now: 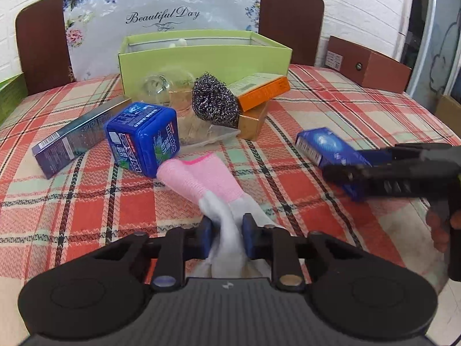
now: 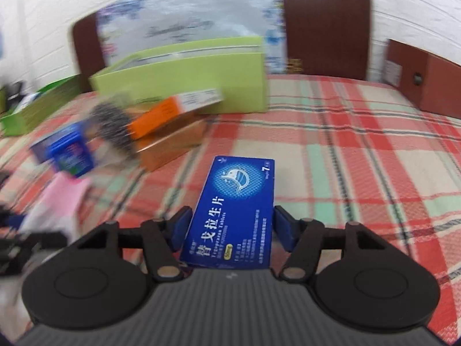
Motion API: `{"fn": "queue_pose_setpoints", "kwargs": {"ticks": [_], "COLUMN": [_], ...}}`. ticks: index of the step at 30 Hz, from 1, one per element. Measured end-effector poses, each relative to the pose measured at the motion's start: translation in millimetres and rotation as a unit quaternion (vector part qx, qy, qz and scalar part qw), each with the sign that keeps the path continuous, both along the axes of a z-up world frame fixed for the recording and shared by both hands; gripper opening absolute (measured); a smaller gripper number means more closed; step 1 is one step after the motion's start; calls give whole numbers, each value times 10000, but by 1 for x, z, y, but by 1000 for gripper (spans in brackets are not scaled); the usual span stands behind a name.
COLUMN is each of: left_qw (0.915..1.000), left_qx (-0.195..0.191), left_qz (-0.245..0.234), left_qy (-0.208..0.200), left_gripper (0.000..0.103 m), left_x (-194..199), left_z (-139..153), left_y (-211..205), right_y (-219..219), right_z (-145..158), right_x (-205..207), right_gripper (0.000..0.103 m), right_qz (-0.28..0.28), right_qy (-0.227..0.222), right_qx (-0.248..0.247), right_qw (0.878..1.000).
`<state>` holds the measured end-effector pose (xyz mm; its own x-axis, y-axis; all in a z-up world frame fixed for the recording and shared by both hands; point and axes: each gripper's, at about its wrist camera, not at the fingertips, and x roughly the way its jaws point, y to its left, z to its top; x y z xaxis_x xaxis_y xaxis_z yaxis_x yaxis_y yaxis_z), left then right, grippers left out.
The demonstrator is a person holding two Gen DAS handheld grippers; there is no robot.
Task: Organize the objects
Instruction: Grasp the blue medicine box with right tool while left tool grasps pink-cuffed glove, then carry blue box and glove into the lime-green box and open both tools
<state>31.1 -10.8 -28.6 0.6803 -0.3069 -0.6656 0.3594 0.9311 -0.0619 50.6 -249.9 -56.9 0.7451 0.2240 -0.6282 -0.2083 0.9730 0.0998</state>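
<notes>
In the left wrist view, the left gripper (image 1: 226, 230) is clamped on a pink-and-white sock (image 1: 213, 193) lying on the plaid cloth (image 1: 86, 201); "Beautiful Day" is printed on the floral board (image 1: 162, 16) behind the green box (image 1: 201, 54). In the right wrist view, the right gripper (image 2: 230, 225) is closed against a blue tablet box (image 2: 234, 207), marked "7" with Chinese lettering, held above the cloth.

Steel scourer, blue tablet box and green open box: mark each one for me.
steel scourer (image 1: 214, 99): left wrist view, middle of its wire ball.
blue tablet box (image 2: 233, 204): right wrist view, centre of its printed top face.
green open box (image 1: 201, 59): left wrist view, its front wall.
</notes>
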Motion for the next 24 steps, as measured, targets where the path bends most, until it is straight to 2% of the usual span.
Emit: {"fn": "queue_pose_setpoints", "kwargs": {"ticks": [3,6,7,8,10,12,13,14,17,21,22,23,24], "left_qw": [10000,9999,9999,9998,9995,9996,9998,9999,9999,9999,9999,9999,9999], "left_qx": [66,112,127,154,252,227,149,75,102,96,55,12,-23], "left_qz": [10,63,83,110,189,143,74,31,1,-55,-86,-113,-120], "left_qy": [15,20,18,11,-9,25,58,92,36,10,6,21,36], "left_gripper": [24,26,33,48,65,61,47,41,41,40,34,26,25], "left_x": [-8,-15,-16,-15,-13,-10,-10,-11,-13,-14,-15,-15,-15], "left_z": [1,2,2,2,0,0,0,1,0,0,0,0,0], "left_y": [6,8,8,7,7,8,9,10,9,8,9,10,10], "right_y": [13,25,29,32,34,36,37,36,35,40,41,41,42], "right_z": [2,2,3,4,6,7,7,7,6,6,5,5,5], "right_x": [-27,-44,-45,-47,-47,-46,-46,-46,-45,-42,-42,-42,-42], "right_gripper": [59,62,66,68,75,77,77,77,75,63,56,56,55], "right_qz": [657,778,754,707,535,345,279,235,186,193,198,192,184], "right_qy": [22,-27,-33,-24,-34,-24,-10,7,56,79,101,104,102], "right_qx": [-175,-413,-425,-421,-452,-568,-614,-632,-535,-514,-500,-482,-480], "right_qw": [9977,9961,9962,9966,9975,9978,9977,9977,9984,9985,9985,9986,9986]}}
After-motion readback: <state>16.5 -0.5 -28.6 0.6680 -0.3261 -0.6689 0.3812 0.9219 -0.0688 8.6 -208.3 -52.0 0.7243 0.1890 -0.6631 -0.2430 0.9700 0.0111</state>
